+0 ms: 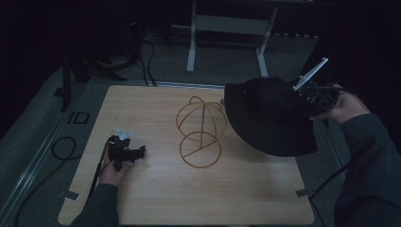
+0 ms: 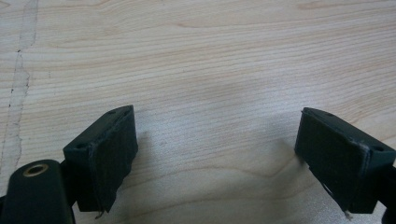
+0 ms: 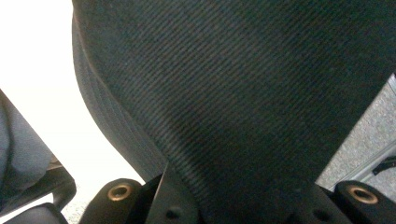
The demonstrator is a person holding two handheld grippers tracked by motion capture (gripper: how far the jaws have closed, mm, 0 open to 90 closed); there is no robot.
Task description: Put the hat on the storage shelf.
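Hat (image 1: pixel 267 116) lifted at three o'clock beside wire stand (image 1: pixel 199 132).
We see right gripper (image 1: pixel 309 98) clenching its brim, likely for hanging; left gripper (image 1: pixel 126 153) rests released at eight o'clock.

I see a table (image 1: pixel 156 198) topped in pale wood with a fine, wavy grain and a smooth, matt face; in the left gripper view a thin dark crack line runs down near its left edge. The hat (image 1: pixel 269 116) I hold at the table's right edge is black cloth, and in the right gripper view its weave shows as close diagonal ribs, dull and slightly rough. The stand (image 1: pixel 201 132) near the middle of the table is thin wire hoops with a golden, faintly shiny finish. My left gripper (image 2: pixel 219 163) has matt black pads (image 2: pixel 109 158), soft-looking and frayed at their edges, and a brass-coloured ring set in smooth black plastic.
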